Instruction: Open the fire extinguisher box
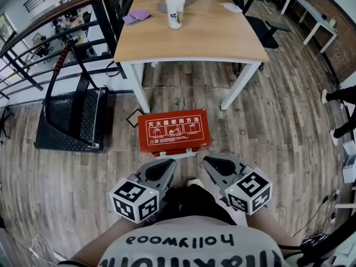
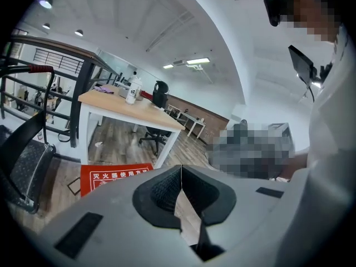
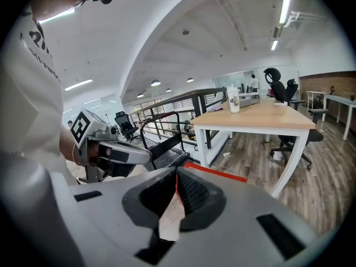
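The red fire extinguisher box (image 1: 173, 130) stands on the wooden floor in front of the table, its lid down, white print on top. The box (image 2: 114, 177) shows low in the left gripper view, and its red edge (image 3: 214, 172) peeks over the jaws in the right gripper view. My left gripper (image 1: 169, 164) hangs just short of the box's near edge, jaws shut and empty. My right gripper (image 1: 209, 163) is beside it, also shut on nothing. In their own views the left gripper (image 2: 181, 168) and right gripper (image 3: 177, 175) have tips meeting.
A wooden-topped table (image 1: 192, 35) with white legs stands behind the box, a cup (image 1: 175, 11) on it. A black platform cart (image 1: 72, 118) sits left of the box, by a black railing (image 1: 39, 49). A person's legs (image 1: 340, 113) are at the right edge.
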Tool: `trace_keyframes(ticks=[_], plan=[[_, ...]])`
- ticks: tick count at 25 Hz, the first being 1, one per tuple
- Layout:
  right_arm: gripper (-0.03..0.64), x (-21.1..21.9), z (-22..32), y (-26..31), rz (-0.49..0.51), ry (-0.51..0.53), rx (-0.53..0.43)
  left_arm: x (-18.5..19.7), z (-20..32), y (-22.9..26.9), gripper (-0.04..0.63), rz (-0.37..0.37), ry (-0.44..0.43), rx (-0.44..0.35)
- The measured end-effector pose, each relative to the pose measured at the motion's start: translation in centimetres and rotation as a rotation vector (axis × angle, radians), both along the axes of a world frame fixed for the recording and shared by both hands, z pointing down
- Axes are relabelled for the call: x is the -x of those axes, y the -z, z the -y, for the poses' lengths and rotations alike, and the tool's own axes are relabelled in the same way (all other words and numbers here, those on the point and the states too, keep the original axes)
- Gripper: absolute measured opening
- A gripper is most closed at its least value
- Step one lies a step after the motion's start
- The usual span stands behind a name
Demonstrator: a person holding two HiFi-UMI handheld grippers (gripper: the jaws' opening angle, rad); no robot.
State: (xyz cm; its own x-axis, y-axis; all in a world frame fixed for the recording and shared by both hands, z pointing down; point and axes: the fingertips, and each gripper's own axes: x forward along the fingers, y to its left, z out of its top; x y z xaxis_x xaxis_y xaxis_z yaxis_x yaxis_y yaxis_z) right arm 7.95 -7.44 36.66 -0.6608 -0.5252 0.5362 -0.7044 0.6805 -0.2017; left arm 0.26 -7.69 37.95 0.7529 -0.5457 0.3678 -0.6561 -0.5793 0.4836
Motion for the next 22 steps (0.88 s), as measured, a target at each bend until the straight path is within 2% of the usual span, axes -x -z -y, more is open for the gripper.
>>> trace_keyframes(ticks=[8, 13, 22], plan=[[0.011, -3.8, 2.4, -0.8, -0.021, 0.057, 0.038, -2.9, 1.7, -0.8, 0.009, 0.023, 0.092, 0.038], [0.011, -5.6, 4.2, -1.0, -0.027, 0.1, 0.036, -4.6, 2.8, -1.2, 0.009, 0.013, 0.147, 0.042], [0.011, -6.3, 6.0, -1.3, -0.02, 0.217, 0.038, -4.3, 3.0, -2.8, 0.009, 0.066, 0.275, 0.074]])
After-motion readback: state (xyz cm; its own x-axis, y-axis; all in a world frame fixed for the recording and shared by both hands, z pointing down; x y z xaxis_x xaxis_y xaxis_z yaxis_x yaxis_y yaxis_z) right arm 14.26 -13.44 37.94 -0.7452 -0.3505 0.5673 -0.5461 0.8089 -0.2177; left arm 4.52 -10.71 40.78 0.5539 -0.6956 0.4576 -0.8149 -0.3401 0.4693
